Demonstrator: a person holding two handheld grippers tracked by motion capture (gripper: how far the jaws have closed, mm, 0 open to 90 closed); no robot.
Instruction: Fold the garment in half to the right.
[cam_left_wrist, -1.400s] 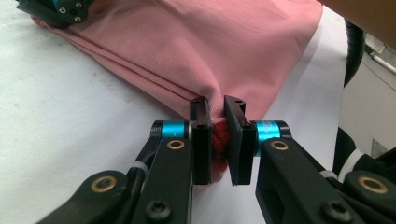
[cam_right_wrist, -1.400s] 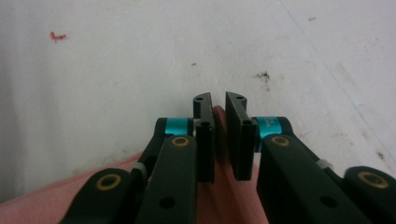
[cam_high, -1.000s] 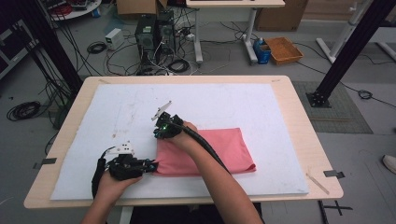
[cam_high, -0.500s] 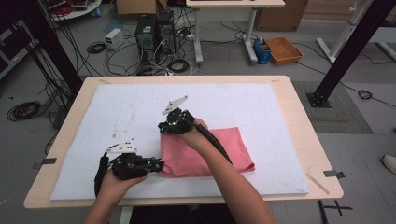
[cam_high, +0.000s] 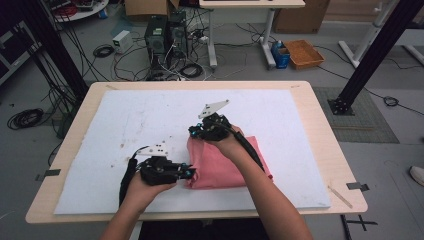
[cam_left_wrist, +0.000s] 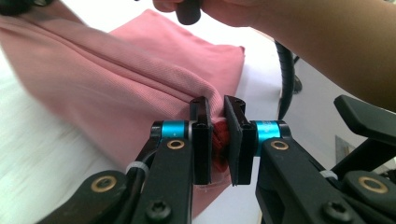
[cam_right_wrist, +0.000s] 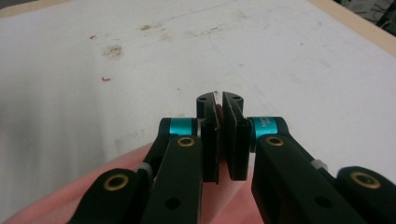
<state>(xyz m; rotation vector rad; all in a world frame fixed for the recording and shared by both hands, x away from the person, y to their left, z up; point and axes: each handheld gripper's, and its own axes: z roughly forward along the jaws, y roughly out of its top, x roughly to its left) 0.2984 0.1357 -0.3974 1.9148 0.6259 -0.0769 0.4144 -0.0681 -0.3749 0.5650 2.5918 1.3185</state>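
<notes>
The left gripper (cam_high: 190, 172) is clamped on a bunched corner of a pink cloth (cam_high: 225, 162), its jaws pinching a thick fold of fabric in the left gripper view (cam_left_wrist: 217, 140), while the right gripper (cam_high: 195, 132) is closed on the cloth's far corner, a thin edge of fabric caught between its nearly touching jaws in the right gripper view (cam_right_wrist: 218, 135). The cloth lies on the white mat (cam_high: 125, 125) that covers the wooden table (cam_high: 320, 115), on the mat's near half and a little right of its middle, with the person's right forearm (cam_high: 260, 185) crossing above it. Compared with a second ago, both grippers have travelled rightward and lifted, carrying the cloth's left edge with them: the fabric that then lay spread flat across the mat is now narrower and doubled over, its left side raised off the mat and draped from the two grips. That suggests a fold is under way, with the left edge being brought over toward the right one; it appears roughly halfway across, and the held edge likely has yet to be laid down and squared against the opposite side before release.
</notes>
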